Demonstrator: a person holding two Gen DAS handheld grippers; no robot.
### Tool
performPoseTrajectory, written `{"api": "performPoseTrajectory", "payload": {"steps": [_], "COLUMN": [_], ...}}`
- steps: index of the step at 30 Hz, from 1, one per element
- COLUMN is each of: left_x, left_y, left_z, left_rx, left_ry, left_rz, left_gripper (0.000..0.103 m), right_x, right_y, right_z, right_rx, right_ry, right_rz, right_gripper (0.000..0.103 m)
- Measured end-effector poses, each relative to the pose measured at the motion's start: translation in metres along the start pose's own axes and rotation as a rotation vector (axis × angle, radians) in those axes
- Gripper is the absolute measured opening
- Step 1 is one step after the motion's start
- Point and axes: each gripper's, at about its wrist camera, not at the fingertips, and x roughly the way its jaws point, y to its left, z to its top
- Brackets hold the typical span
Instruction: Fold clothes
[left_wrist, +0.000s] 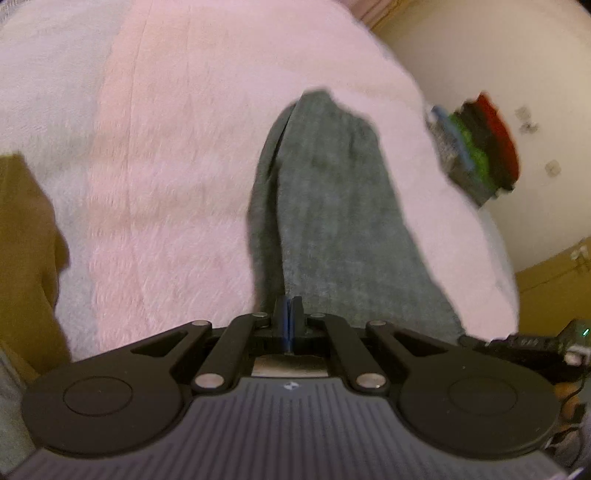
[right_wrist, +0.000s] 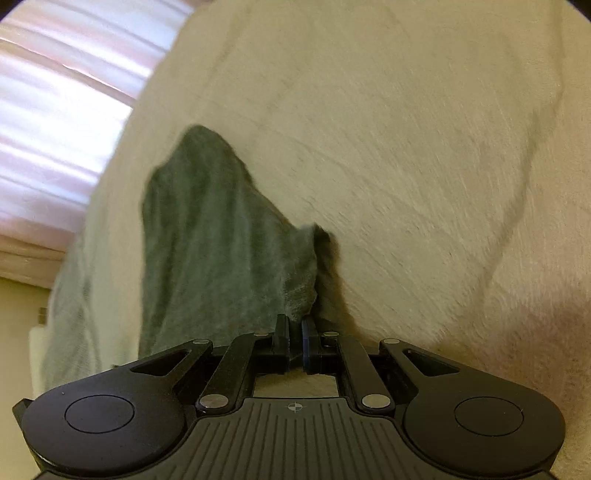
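- Grey knit garment (left_wrist: 325, 206) hangs from both grippers over a fluffy pale pink blanket (left_wrist: 177, 155); in the right wrist view the same garment (right_wrist: 221, 251) drapes down to the left of the fingers, with the blanket (right_wrist: 406, 147) behind it.
- Left gripper (left_wrist: 291, 317): jaws pressed together on an edge of the grey cloth, blue pads meeting with fabric pinched between them.
- Right gripper (right_wrist: 295, 332): jaws nearly together, clamped on a bunched fold of the garment (a thin wedge of cloth shows in the gap).
- Containers: none visible in either view.
- Folded stack of clothes (left_wrist: 476, 147) sits at the blanket's far right edge, showing red, dark, green and blue layers; blurred, so individual items cannot be told apart.
- Markings: a small emblem on each gripper body; no legible writing.
- Pale pink pleated curtain (right_wrist: 55, 110) appears at upper left in the right wrist view.
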Motion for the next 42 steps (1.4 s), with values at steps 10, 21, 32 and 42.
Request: {"api": "performPoseTrajectory", "payload": {"steps": [10, 21, 32, 42], "left_x": [0.007, 0.078, 0.138, 0.143], "left_y": [0.004, -0.039, -0.054, -0.044], "left_z": [0.014, 0.161, 0.198, 0.192], "left_rx": [0.008, 0.077, 0.206, 0.268], "left_ry": [0.045, -0.128, -0.112, -0.154], "left_rz": [0.071, 0.001, 0.042, 0.076], "left_gripper": [0.014, 0.027, 0.0, 0.004], "right_x": [-0.021, 0.077, 0.173, 0.172], "right_y": [0.02, 0.071, 0.095, 0.101], "right_z": [0.037, 0.167, 0.207, 0.204], "right_rx": [-0.166, -0.224, -0.247, -0.352], "right_ry": [-0.035, -0.126, -0.033, -0.081], "right_rz": [-0.132, 0.076, 0.196, 0.092], "right_gripper": [0.077, 0.068, 0.03, 0.007]}}
